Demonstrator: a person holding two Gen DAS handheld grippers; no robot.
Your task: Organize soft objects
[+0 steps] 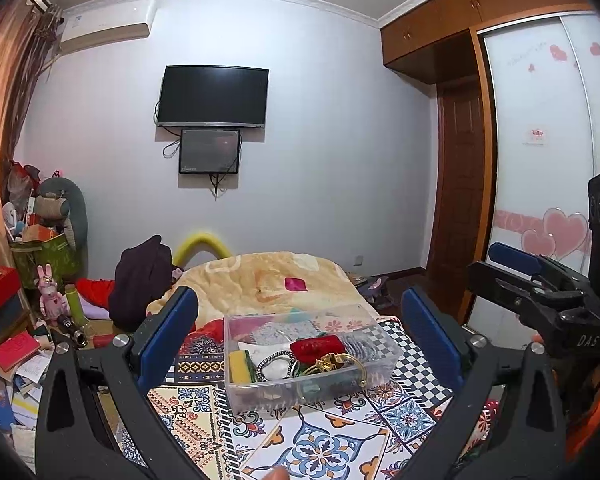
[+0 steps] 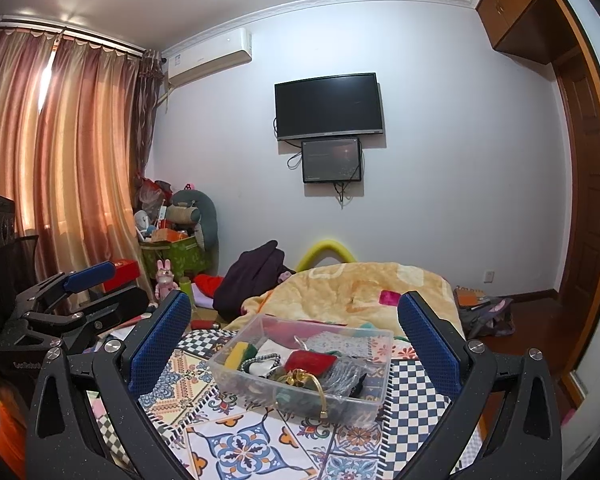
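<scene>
Holding jumbled trinkets, clear bin [image 1: 308,376] (uncovered).

Bed [image 1: 340,432] with patterned tile-print cover, clear plastic box [image 1: 308,360] on it, yellow blanket [image 1: 268,280] behind

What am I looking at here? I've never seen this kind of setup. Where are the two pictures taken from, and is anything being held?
There is no robot. A person carries a pair of hand-held tongs in each hand, and each pair has a wide-angle camera looking forward between its two blue-padded fingers. One picture comes from the left tongs, the other from the right tongs. Each camera also catches the other pair at the edge of its picture.

Both point at a clear plastic box standing on a patterned bedcover. In the box lie small things, among them a red pouch, a gold bangle and a yellow sponge-like piece. Behind it lies a beige blanket.

Nothing is held: both pairs stand open and empty, short of the box.
</scene>
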